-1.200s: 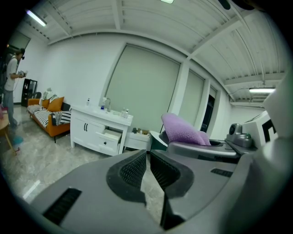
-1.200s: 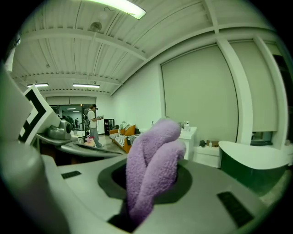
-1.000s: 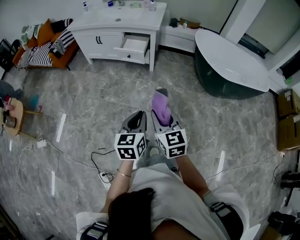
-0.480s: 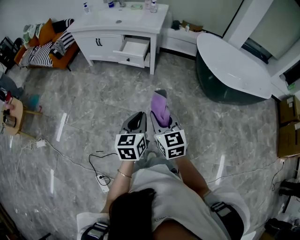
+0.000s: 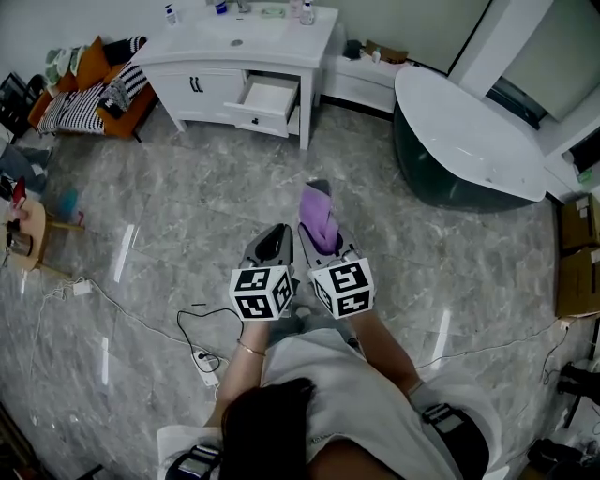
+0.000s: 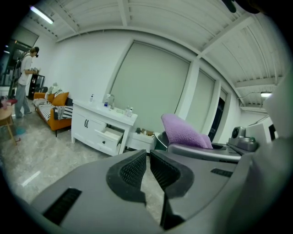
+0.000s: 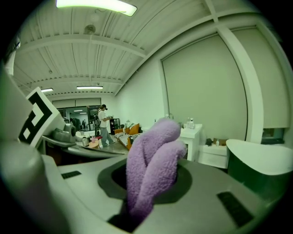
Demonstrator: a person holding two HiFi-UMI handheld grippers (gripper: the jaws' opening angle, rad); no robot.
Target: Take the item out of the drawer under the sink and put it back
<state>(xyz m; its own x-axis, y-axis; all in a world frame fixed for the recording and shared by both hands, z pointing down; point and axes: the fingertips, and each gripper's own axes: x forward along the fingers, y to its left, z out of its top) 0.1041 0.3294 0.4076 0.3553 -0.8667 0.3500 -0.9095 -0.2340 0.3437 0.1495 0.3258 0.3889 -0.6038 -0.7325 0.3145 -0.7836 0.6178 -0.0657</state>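
Head view first, Sam: where is the item, and which step are we on?

Sam: The purple cloth [image 5: 319,211] is out of the drawer [image 5: 268,96] and well apart from the white vanity [image 5: 192,58], out over the floor [image 5: 187,216] in front of it. The right gripper [image 5: 328,239] has its jaws clamped on the cloth's lower part, and the rest stands up above the pads. The drawer is pulled out on the vanity's right side, under the sink [image 5: 236,26]. I'd judge the taking-out done and the putting-back not yet done.

Jo: And the left gripper [image 6: 147,168]?

Sam: Its own view shows the pads drawn nearly together, only a slit between them, with nothing in it.

Jo: What does the next move call for?

Sam: Getting up to the vanity, bringing the cloth above the open drawer, and lowering it inside before the jaws part. The cloth looks soft and floppy, so it may drape over the drawer's front edge.

Jo: Anything you can't make out?

Sam: The drawer's inside is a pale patch; whether anything else lies in it I cannot tell. The cloth's clamped end is buried between the jaws. The bottles [image 5: 305,11] on the vanity's top are too small to name.
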